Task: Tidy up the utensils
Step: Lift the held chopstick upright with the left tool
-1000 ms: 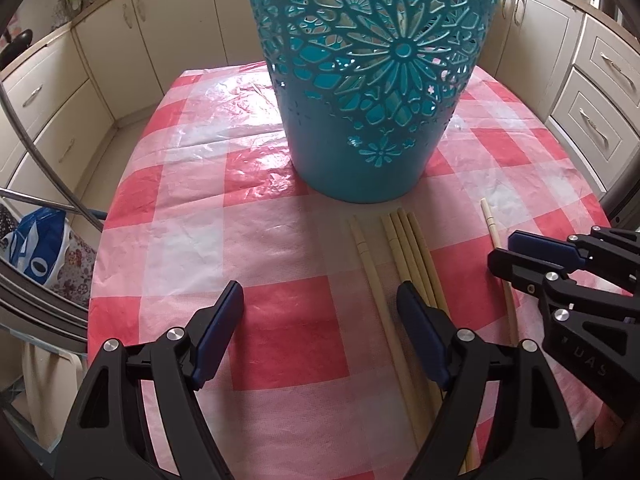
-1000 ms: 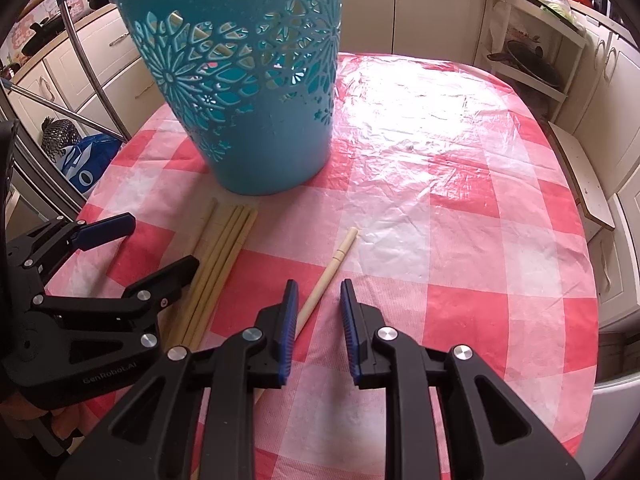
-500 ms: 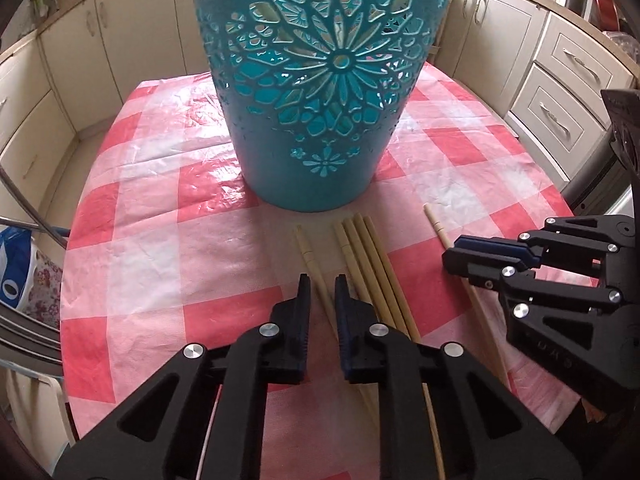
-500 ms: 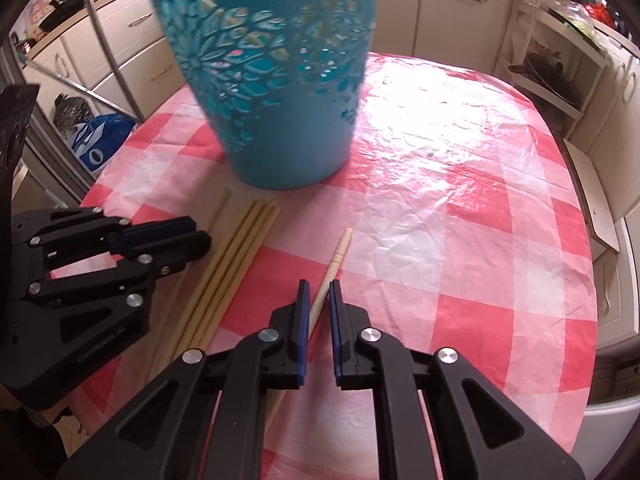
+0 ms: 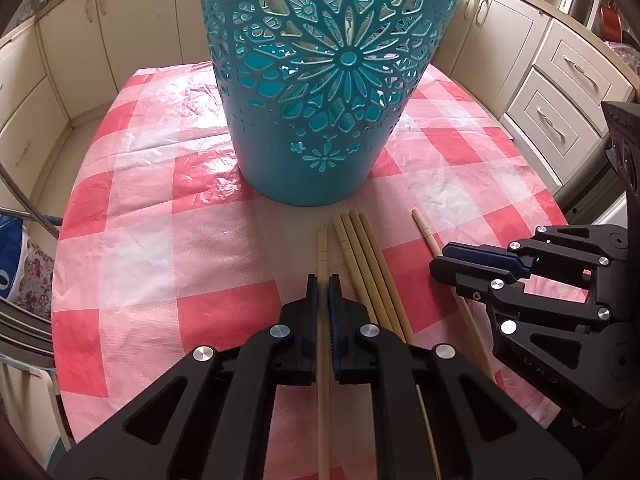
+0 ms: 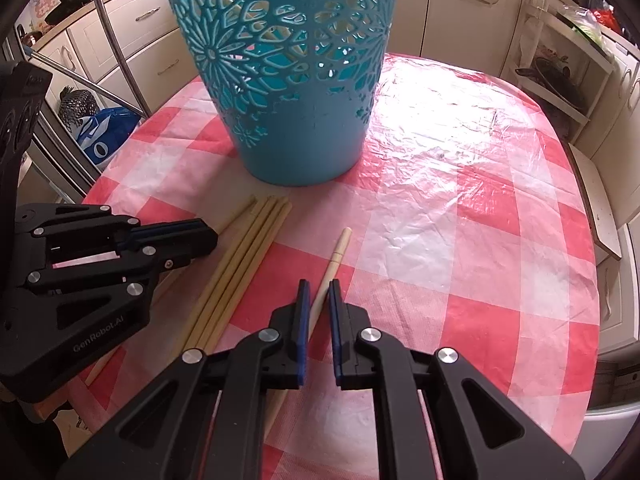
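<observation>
Chopsticks [image 5: 370,276] (pale wood) beside basket [image 5: 320,80]

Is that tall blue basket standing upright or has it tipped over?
Upright. The blue basket stands on its narrow base on the checked tablecloth, its walls rising out of frame, with the chopsticks lying flat before it.

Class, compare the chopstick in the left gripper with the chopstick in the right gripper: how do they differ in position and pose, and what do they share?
The left gripper holds a chopstick lying right beside the bundle of three; the right gripper holds a chopstick lying apart from them.
In its own view, the left one runs straight towards the basket; the right one slants.
Both are pale sticks, each clamped in shut jaws.
</observation>
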`<state>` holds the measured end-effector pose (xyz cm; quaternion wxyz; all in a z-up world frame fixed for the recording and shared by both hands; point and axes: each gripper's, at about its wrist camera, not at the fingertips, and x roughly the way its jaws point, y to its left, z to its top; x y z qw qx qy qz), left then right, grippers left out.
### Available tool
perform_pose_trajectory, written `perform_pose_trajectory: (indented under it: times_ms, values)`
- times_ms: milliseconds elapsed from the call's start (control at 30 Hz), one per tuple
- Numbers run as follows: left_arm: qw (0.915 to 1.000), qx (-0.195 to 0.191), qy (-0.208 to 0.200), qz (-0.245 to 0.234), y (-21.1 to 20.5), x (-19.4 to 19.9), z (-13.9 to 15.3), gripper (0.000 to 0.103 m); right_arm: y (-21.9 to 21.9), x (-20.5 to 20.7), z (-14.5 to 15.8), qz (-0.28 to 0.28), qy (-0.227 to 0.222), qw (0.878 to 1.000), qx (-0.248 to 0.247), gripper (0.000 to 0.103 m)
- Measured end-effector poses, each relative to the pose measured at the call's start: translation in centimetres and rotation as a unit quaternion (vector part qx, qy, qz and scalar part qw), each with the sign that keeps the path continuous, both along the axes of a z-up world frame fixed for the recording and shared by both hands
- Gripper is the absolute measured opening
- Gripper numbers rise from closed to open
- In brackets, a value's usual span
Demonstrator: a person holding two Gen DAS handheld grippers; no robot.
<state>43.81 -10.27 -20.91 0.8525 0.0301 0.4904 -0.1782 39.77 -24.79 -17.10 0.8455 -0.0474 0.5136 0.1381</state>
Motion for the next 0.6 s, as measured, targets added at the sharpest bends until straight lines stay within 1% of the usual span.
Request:
perform_pose_trajectory:
  times_ms: [133,333,600]
  values:
    - [0.9997,0.018,-0.011,-0.01,-0.6,-0.3,0.1,0.005,0.1,0.0,0.0,0.001,-0.001,1.0,-0.001,0.01]
    - [0.9997,0.012,-0.006,-0.019,-0.5,-0.4,0.2,0.005,0.0,-0.1,0.0,0.002,0.001,1.0,0.001,0.01]
    - [0.9991,0.015,-0.023,-0.032,-1.1,-1.1,1.0,0.005,0.0,-0.2,-0.1,0.002,-0.001,1.0,-0.002,0.01]
